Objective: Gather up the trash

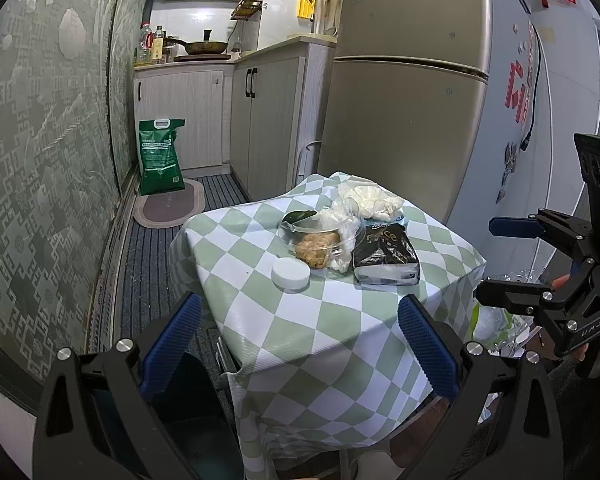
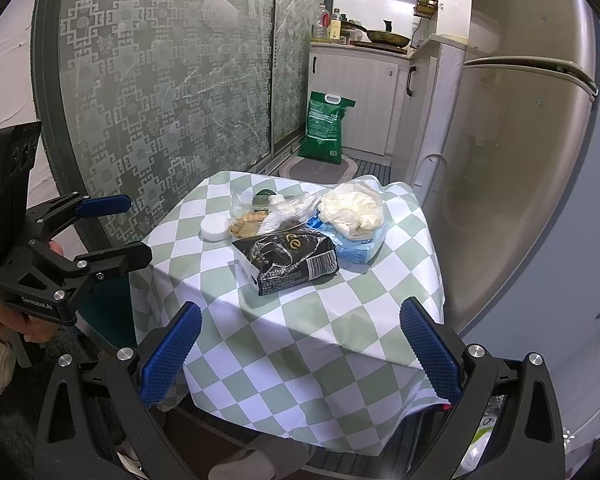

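Hovered with both the left gripper (image 1: 300, 344) and right gripper (image 2: 300, 348) spread wide and empty, short of the black packet (image 2: 288, 262) lying ahead, nearer the right

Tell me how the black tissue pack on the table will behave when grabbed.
The black tissue pack looks soft and crinkled, so it will probably squash and flex. Its glossy film may slip. It likely weighs little, and lying flat on the checkered tablecloth, it should not roll.

Crumpled white tissue wad (image 2: 350, 210) lies on a blue pack, far side of the cloth. Black wrapper (image 2: 290, 264) lies flat nearest. Clear food container (image 1: 318, 240) sits open beside a white lid (image 1: 291, 274).
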